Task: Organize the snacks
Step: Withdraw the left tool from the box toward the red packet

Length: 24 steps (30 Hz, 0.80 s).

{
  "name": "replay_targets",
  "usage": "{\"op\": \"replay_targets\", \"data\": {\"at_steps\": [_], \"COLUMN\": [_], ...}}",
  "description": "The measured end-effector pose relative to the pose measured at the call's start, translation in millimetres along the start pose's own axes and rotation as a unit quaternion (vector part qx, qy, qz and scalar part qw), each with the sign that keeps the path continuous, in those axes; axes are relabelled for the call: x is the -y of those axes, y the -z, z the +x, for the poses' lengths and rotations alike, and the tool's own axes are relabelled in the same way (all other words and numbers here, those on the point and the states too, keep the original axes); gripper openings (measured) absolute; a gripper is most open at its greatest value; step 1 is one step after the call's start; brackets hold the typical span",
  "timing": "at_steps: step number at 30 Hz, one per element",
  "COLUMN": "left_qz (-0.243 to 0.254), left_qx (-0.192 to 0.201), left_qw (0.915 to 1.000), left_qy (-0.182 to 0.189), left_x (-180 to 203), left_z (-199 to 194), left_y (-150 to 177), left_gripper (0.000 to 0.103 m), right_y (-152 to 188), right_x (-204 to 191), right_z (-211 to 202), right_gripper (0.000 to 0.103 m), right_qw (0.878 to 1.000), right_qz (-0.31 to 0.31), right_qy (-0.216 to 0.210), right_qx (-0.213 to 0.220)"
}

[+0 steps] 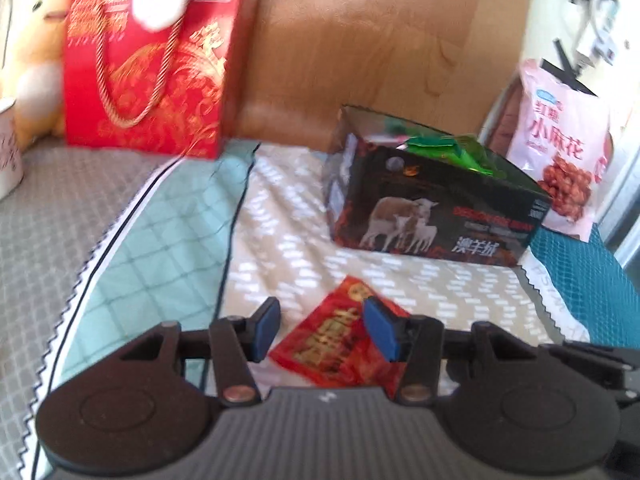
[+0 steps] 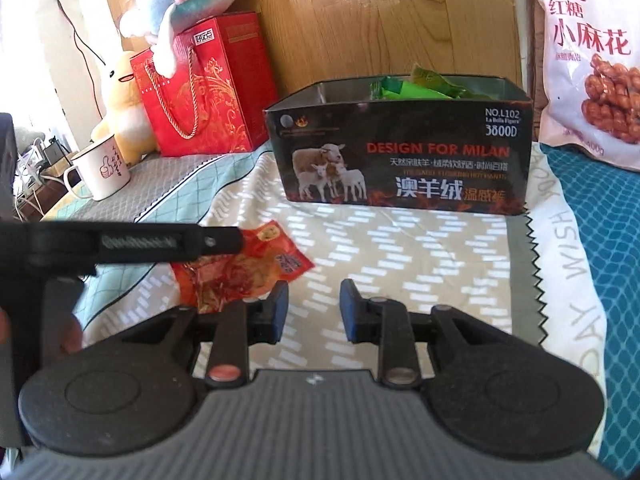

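A small red snack packet [image 1: 340, 340] lies on the patterned cloth. My left gripper [image 1: 322, 330] is open just above it, with the jaws on either side of the packet. The same packet shows in the right wrist view [image 2: 248, 268], partly hidden by the left gripper's body [image 2: 120, 246]. My right gripper [image 2: 314, 312] is open and empty, to the right of the packet. A black open box with sheep on it [image 1: 432, 208] [image 2: 400, 148] stands behind and holds green snack packets [image 1: 448, 148] [image 2: 420, 86].
A red gift bag [image 1: 156, 68] [image 2: 208, 88] stands at back left, with plush toys [image 2: 180, 0] on and beside it. A white mug [image 2: 102, 168] sits at left. A pink bag of fried twists [image 1: 560, 152] [image 2: 588, 52] leans at right. A wooden board [image 2: 380, 20] is behind.
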<state>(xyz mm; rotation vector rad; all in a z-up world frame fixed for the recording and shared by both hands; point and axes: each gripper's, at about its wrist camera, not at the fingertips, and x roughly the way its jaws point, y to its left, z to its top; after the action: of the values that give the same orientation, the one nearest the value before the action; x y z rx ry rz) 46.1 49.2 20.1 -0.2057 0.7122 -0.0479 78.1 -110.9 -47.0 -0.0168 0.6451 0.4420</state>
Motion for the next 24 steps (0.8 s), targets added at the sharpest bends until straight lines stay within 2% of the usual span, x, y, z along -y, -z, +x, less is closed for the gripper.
{"op": "replay_targets", "data": {"at_steps": [2,5,11,18,24], "left_qz": [0.017,0.048,0.084,0.106,0.108], "left_qx": [-0.002,-0.011,-0.014,-0.018,-0.019], "left_qw": [0.9998,0.9978,0.9941,0.9913,0.9911], "left_qy": [0.008,0.045,0.067,0.075,0.075], "left_x": [9.5,28.5,66.7,96.0,99.1], "left_z": [2.1,4.0,5.5,10.7,12.3], "left_y": [1.3,5.3,17.7,21.9,21.8], "left_gripper": [0.043,0.041,0.041,0.042,0.042], "right_y": [1.4,6.0,14.4,23.8,25.9], "right_x": [1.2,6.2,22.2,37.7,41.2], "right_z": [-2.4,-11.1,-29.1,-45.8,-49.1], "right_gripper": [0.032,0.032,0.032,0.032,0.032], "right_qw": [1.0,1.0,0.999,0.999,0.999], "right_qz": [0.0,-0.008,-0.015,-0.01,-0.009], "right_qy": [0.0,0.011,0.03,0.044,0.043], "right_qx": [0.001,0.004,0.008,0.017,0.018]}}
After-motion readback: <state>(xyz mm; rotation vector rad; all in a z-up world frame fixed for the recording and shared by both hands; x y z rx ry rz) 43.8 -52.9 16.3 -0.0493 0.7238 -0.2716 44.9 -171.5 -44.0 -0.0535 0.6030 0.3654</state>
